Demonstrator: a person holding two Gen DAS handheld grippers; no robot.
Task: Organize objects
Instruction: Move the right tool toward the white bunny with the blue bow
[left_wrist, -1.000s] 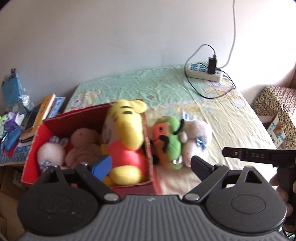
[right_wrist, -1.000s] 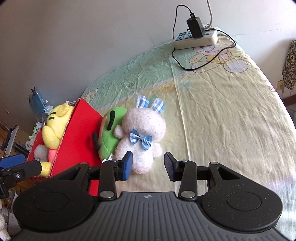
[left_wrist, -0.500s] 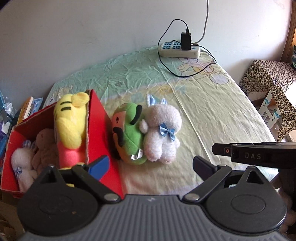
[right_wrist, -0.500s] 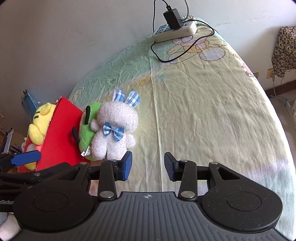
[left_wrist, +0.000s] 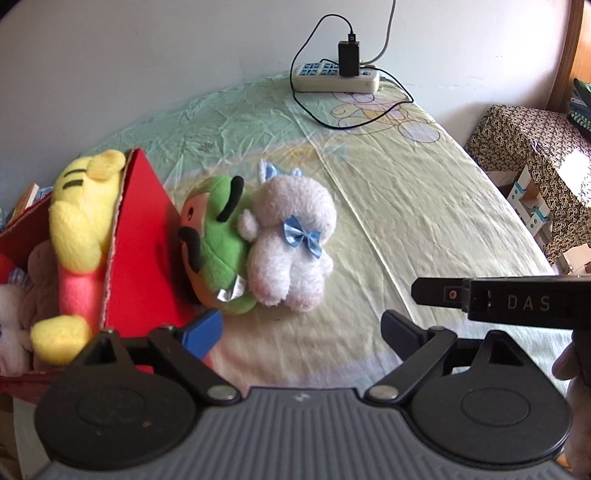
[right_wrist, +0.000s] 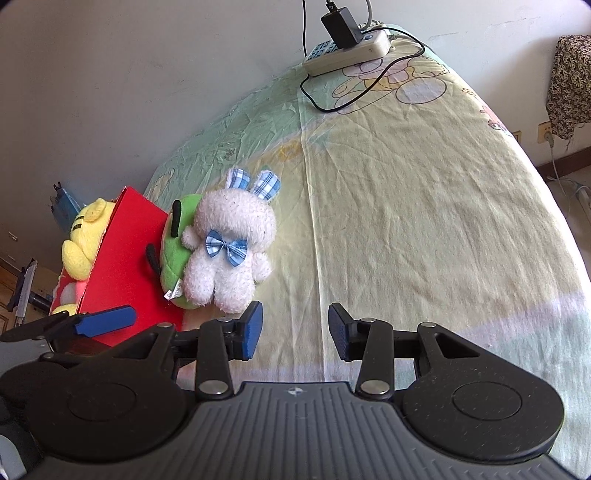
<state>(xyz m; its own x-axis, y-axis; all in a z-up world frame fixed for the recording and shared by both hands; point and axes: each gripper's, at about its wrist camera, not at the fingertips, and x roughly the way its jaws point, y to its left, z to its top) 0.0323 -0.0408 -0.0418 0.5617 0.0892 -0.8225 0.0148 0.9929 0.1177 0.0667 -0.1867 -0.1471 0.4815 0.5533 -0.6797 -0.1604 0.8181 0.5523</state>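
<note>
Stuffed toys were the things being tidied: a white rabbit toy (right_wrist: 227, 254) with a blue checked bow lay on the bed sheet (right_wrist: 424, 221), pressed against a green toy (right_wrist: 173, 254) that leaned on the outer wall of a red box (right_wrist: 125, 266). A yellow bear toy (left_wrist: 83, 229) already sat inside that box.

The right gripper (right_wrist: 295, 330) hovered low over the sheet just in front of the rabbit, its blue-padded fingers spread apart and holding nothing. The left gripper (left_wrist: 299, 328) was also spread wide and empty, near the box corner.

Several things could have gone wrong from there. The rabbit was soft and round, so a shallow pinch might have slipped off its fur. Since the two toys touched, closing on one could have dragged or toppled the other. The box looked fairly full, so another toy might not have settled inside. Both grippers were close together and could have bumped.

Only the left view showed the box's inside, with a brown toy (left_wrist: 40, 280) beside the bear, and the green toy's face. Only the right view showed the rabbit's checked ears clearly. A power strip (right_wrist: 347, 48) sat well apart at the far end.
</note>
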